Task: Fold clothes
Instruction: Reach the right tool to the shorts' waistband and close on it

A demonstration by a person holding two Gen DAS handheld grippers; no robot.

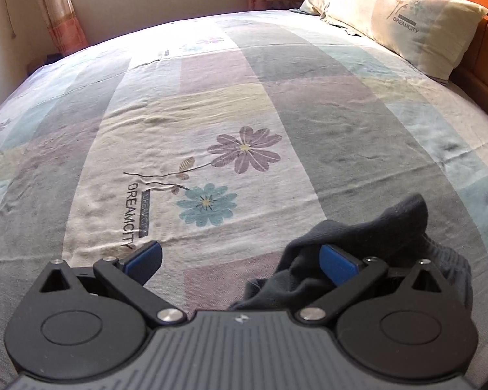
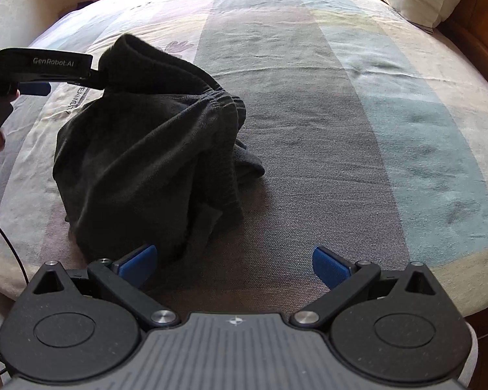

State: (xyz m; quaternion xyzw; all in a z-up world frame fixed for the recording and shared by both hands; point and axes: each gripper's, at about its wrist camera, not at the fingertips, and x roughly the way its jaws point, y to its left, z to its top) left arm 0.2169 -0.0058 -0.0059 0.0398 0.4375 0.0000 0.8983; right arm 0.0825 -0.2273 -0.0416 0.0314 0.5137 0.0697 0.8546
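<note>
Left wrist view: left gripper (image 1: 242, 261) spread wide, dark garment (image 1: 358, 243) bunched around its right finger (nothing pinched); bare bedsheet (image 1: 211, 97) ahead.

Right wrist view: right gripper (image 2: 234, 265) also wide, garment ahead-left, sheet clear rightward to the bed's edge.

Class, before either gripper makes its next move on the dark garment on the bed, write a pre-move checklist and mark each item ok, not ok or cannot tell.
1. Left gripper jaws open: ok.
2. Left gripper has a hold on the dark garment: not ok; cloth drapes over its right finger only.
3. Right gripper open and free: ok, nothing between its fingers.
4. Garment spread flat for folding: not ok; it stands in a bunched heap.
5. Room on the bed sheet to spread it: ok; bare sheet lies to the right of the heap.
6. Waistband located: ok; a gathered band shows at the heap's top.
</note>
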